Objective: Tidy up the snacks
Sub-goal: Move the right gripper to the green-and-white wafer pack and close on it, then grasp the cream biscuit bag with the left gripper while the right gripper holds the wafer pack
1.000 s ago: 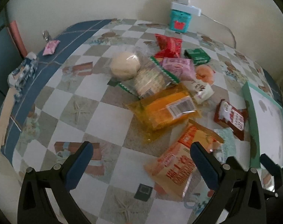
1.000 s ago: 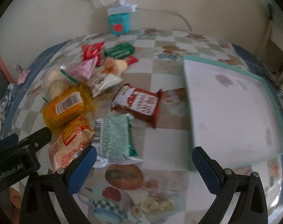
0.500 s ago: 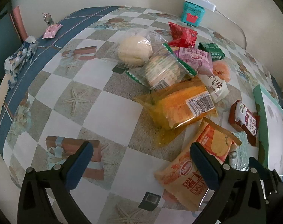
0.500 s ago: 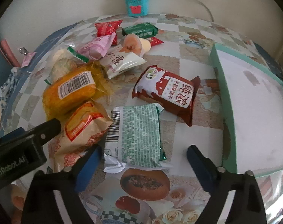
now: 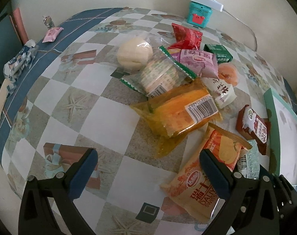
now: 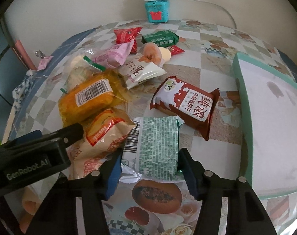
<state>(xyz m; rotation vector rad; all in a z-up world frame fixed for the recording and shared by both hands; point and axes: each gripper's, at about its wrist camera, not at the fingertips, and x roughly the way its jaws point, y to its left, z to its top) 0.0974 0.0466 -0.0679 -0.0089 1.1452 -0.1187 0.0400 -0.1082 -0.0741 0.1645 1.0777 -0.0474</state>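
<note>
A pile of snack packets lies on the checked tablecloth. In the right wrist view my right gripper (image 6: 150,162) has the green-and-white packet (image 6: 156,137) between its jaws, which are closing; both pads touch the packet's sides and its near left corner is crumpled. A maroon packet (image 6: 187,101) lies just beyond it and an orange-beige packet (image 6: 101,135) to its left. My left gripper (image 5: 148,152) hangs open over the cloth, with its right finger above that orange-beige packet (image 5: 203,182). A clear bag with an orange cake (image 5: 179,113) lies ahead of it.
A white tray with a teal rim (image 6: 244,101) stands right of the pile. Red, pink, green and white packets, a round bun (image 5: 134,52) and a jelly cup (image 6: 154,52) lie farther back. A teal box (image 6: 156,11) and a cable sit by the wall.
The right gripper's jaws have narrowed from wide open onto the green-and-white packet, and the gripper has come closer to it. The left gripper has stayed open, its view tilted slightly toward the pile.
</note>
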